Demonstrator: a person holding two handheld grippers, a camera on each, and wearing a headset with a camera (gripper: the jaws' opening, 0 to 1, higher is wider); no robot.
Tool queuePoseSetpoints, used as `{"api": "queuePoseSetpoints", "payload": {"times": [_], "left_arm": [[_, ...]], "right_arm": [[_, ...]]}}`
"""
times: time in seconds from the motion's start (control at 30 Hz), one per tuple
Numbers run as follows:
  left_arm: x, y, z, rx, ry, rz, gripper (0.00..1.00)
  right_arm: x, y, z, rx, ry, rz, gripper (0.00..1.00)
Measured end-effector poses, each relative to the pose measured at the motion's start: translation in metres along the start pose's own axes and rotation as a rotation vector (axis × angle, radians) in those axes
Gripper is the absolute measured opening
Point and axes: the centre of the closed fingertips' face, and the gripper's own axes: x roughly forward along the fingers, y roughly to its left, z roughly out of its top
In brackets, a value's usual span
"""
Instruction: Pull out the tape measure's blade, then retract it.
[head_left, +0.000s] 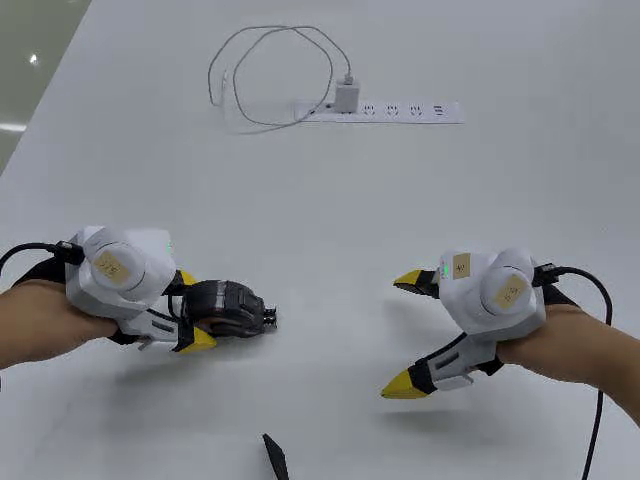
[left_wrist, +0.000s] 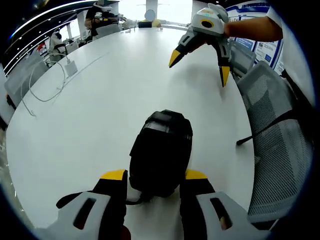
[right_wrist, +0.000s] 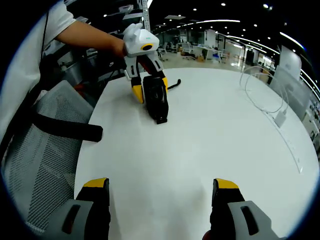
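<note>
Clamping the black tape measure (head_left: 225, 305) in the left hand-held gripper (head_left: 195, 310), with yellow tips pressed to both flanks of the case, low against the white bench (head_left: 320, 200). Sitting at the left of the head view, wrapped from behind by the left hand (head_left: 40, 320) and aimed toward the right. Showing the hook end (head_left: 270, 318) at the mouth of the case, pointing at the other side. Holding the right hand-held gripper (head_left: 405, 332) spread wide and bare, well apart from the tape measure, with tips turned left toward it. Gripped from behind by the right hand (head_left: 570, 340), with the forearm entering from the right edge, and casting a shadow on the bench beneath. Farther back, lying on the bench: a white power strip (head_left: 390, 110) with a charger (head_left: 346, 97) and a looped cable (head_left: 270, 70).
</note>
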Motion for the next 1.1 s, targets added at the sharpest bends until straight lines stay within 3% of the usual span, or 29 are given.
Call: {"api": "queuePoseSetpoints", "payload": {"times": [0.4,1.1], "left_arm": [[0.0029,-0.0011,0.0005,0.004,-0.002,-0.01,0.31],[0.0031,0.0003,0.0001,0.003,-0.002,0.007,0.3]], "right_arm": [[0.0027,0.0023,0.001,-0.002,-0.001,0.004,0.82],[0.0068,-0.0004,0.0078,0.01,-0.027,-0.003,0.79]]}}
